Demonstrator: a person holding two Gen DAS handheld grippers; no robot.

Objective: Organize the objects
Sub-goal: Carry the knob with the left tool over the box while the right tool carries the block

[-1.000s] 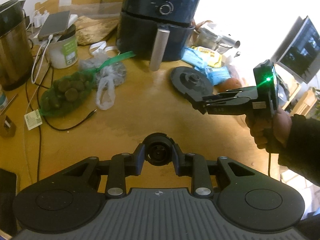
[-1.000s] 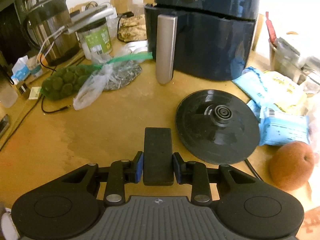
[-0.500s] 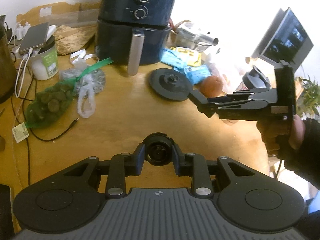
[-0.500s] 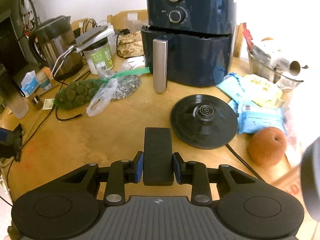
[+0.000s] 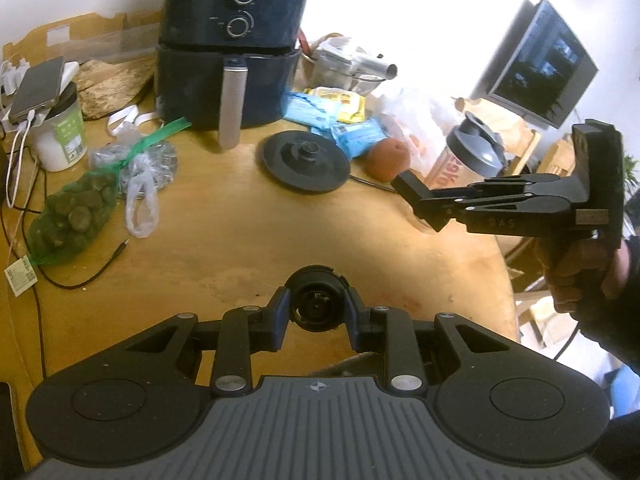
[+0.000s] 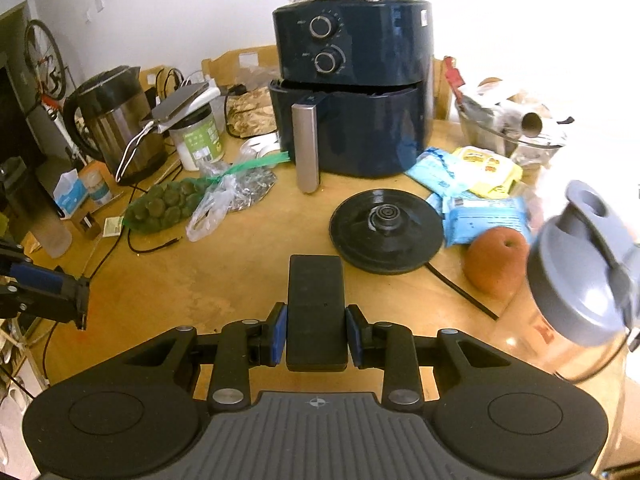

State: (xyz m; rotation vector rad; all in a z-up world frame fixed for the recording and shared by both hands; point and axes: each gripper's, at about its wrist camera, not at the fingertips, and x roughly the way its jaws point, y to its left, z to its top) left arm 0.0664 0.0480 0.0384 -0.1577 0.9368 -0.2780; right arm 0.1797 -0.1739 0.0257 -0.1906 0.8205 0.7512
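Note:
My left gripper (image 5: 318, 307) is shut on a small round black object (image 5: 318, 300), held above the near part of the wooden table (image 5: 248, 216). My right gripper (image 6: 316, 320) is shut on a flat black rectangular block (image 6: 316, 312), also above the table. The right gripper also shows in the left wrist view (image 5: 420, 204), off to the right over the table's edge. The tip of the left gripper shows at the left edge of the right wrist view (image 6: 76, 304).
A dark air fryer (image 6: 352, 92) stands at the back. A black kettle base (image 6: 386, 232), an apple (image 6: 496, 260), blue and yellow packets (image 6: 476, 184), a shaker bottle (image 6: 588, 272), a green net bag (image 6: 164, 208), a kettle (image 6: 116, 120) and cables (image 5: 80, 276) lie around.
Both grippers have pulled back and up from the table, each keeping its object. The right gripper has shifted right, toward the table's edge, and the shaker bottle has come into view.

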